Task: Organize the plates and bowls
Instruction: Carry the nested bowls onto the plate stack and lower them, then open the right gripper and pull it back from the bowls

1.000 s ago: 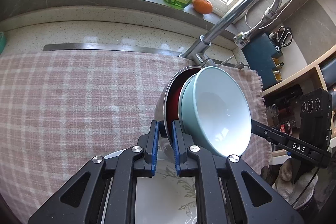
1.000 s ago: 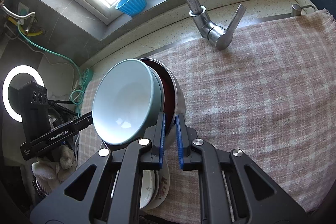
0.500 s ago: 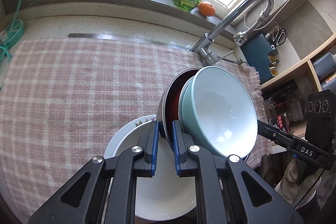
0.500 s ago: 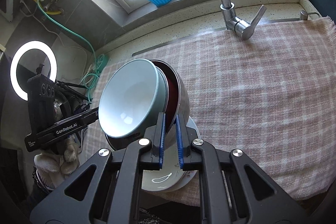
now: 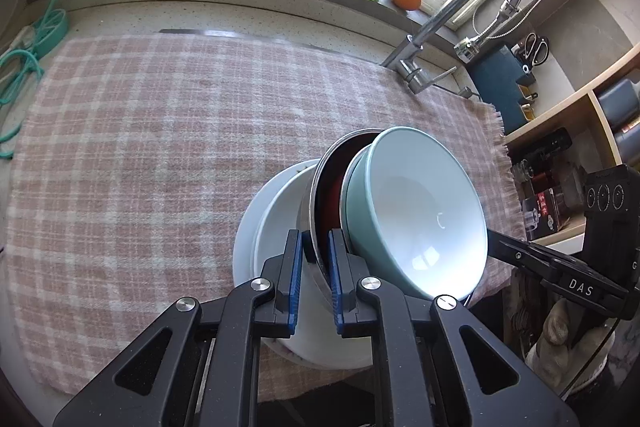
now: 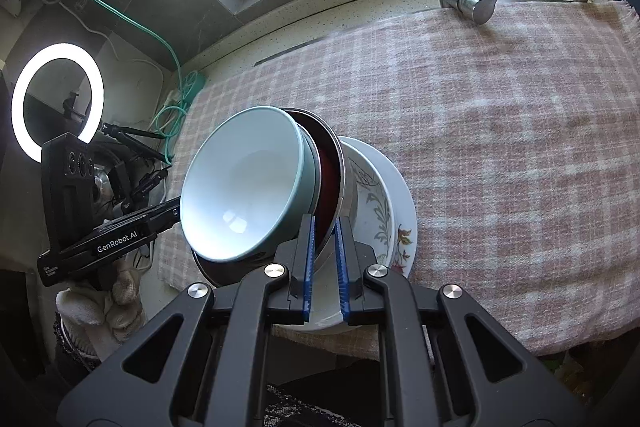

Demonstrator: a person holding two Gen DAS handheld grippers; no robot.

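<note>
We have both tongs clamped on the steel bowl [image 5: 320, 187]: left tongs [image 5: 316, 279] on one side of its rim, right tongs [image 6: 324, 263] on the opposite side. A teal bowl [image 5: 416, 211] and a red bowl [image 5: 330, 195] sit nested inside it. The stack is tilted, held just above the white plates [image 6: 396, 211] on the checked cloth [image 5: 140, 147], well short of the faucet [image 5: 452, 27].

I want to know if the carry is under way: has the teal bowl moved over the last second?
Yes. The teal bowl, nested in the steel bowl, has drawn back from the faucet toward the cloth's near edge.
</note>
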